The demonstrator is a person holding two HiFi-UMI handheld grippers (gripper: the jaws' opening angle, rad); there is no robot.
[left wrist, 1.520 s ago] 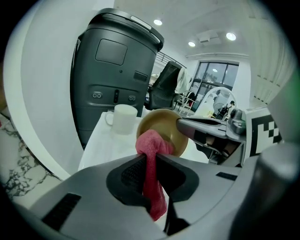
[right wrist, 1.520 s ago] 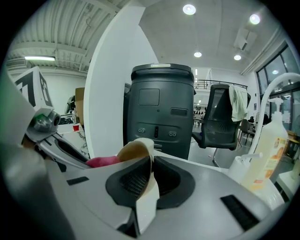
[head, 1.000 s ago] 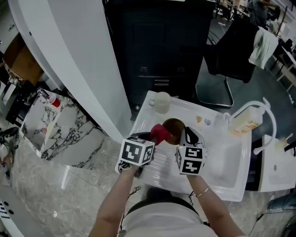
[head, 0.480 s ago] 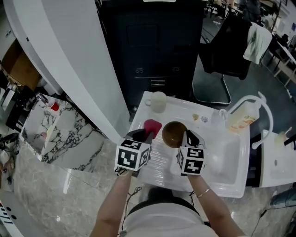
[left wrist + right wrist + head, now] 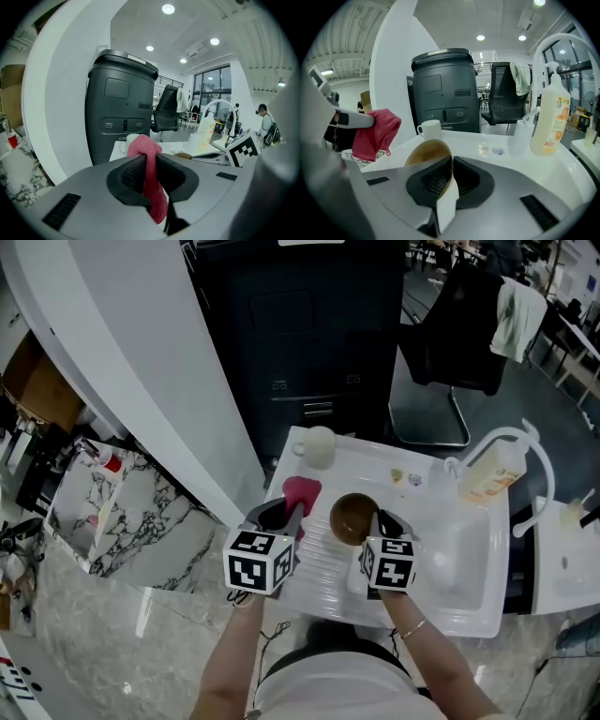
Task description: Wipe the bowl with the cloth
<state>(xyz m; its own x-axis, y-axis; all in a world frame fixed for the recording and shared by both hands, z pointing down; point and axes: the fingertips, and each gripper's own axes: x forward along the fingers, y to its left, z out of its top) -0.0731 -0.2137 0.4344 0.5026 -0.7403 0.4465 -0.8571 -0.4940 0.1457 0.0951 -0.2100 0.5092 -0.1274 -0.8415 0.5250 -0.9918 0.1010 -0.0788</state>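
Head view | left tool (image 5: 290, 513) clamps cloth (image 5: 302, 493) | right tool (image 5: 381, 519), just closing, grips bowl (image 5: 353, 518) | bottle (image 5: 492, 482) label unreadable

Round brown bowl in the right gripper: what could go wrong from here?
1. The right gripper pinches the round brown bowl only by its thin rim, tilted; wiping pressure may lever it loose.
2. The left gripper holds the red cloth by a narrow fold; rubbing could drag it out.
3. The white mug stands just beyond the cloth; a wide stroke might knock it.
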